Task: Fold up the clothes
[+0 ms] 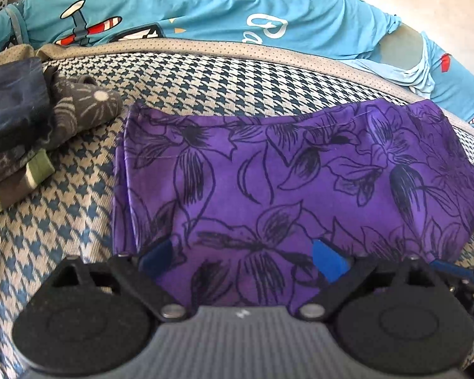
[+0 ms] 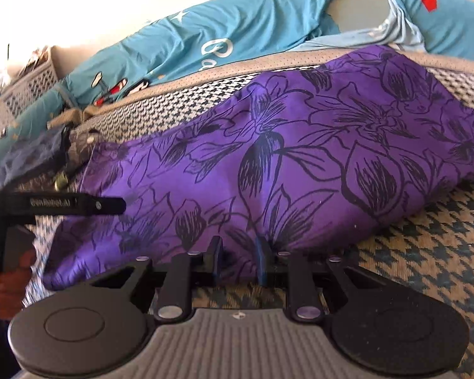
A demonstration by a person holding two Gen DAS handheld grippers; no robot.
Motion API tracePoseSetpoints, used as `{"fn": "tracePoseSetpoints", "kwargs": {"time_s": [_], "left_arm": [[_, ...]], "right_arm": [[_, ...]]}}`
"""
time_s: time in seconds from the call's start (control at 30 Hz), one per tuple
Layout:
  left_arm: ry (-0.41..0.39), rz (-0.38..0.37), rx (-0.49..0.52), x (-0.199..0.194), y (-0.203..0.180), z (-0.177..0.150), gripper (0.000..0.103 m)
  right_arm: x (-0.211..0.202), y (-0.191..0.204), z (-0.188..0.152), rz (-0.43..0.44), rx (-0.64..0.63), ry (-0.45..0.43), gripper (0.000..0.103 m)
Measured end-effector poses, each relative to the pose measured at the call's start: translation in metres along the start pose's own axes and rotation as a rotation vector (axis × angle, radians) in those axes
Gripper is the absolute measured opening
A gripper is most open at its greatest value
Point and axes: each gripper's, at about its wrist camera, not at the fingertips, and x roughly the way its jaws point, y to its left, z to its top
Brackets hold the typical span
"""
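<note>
Purple floral garment [image 1: 300, 183] lies folded on the houndstooth bed [image 1: 63, 221], long axis crosswise to both tongs — left tongs [image 1: 246, 254] spread wide over its near edge, nothing gripped; right tongs [image 2: 238, 260] pinch that same hem.

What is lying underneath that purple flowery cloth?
The purple cloth lies on a blue-and-cream houndstooth cover, which shows around its edges. Whatever lies directly beneath its middle is covered. Behind it lies a blue airplane-print garment.
</note>
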Motion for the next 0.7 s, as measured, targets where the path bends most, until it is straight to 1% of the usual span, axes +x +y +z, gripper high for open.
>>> {"fn": "tracePoseSetpoints", "kwargs": {"time_s": [0.03,0.1,0.13,0.2,0.33,0.4,0.47,0.6,0.67,0.7], "left_arm": [[0.003,-0.005,-0.015,-0.003,0.004,-0.001,0.100],[0.011,-0.017,-0.051,-0.008,0.011,-0.004,0.101],[0.021,-0.012,-0.067,-0.011,0.014,-0.006,0.103],[0.061,-0.003,-0.102,-0.011,0.023,-0.011,0.103],[0.052,0.004,-0.123,-0.022,0.033,-0.020,0.103],[0.046,-0.005,-0.164,-0.028,0.042,-0.022,0.103],[0.037,-0.021,-0.208,-0.035,0.052,-0.023,0.103],[0.024,-0.042,-0.265,-0.042,0.063,-0.023,0.103],[0.026,-0.056,-0.278,-0.042,0.064,-0.023,0.103],[0.029,-0.059,-0.279,-0.041,0.064,-0.022,0.103]], "right_arm": [[-0.001,0.002,-0.003,-0.008,-0.014,-0.002,0.020],[-0.004,0.006,-0.007,-0.022,-0.034,-0.005,0.020],[-0.005,0.008,-0.009,-0.027,-0.041,-0.006,0.021],[-0.007,0.009,-0.011,-0.032,-0.039,-0.004,0.025],[-0.012,0.019,-0.016,-0.072,-0.080,0.004,0.032],[-0.015,0.024,-0.019,-0.092,-0.097,0.010,0.032],[-0.018,0.028,-0.022,-0.093,-0.103,0.005,0.032],[-0.029,0.045,-0.026,-0.047,-0.173,-0.053,0.032],[-0.033,0.056,-0.027,-0.022,-0.222,-0.085,0.032],[-0.034,0.063,-0.028,0.004,-0.252,-0.093,0.032]]}}
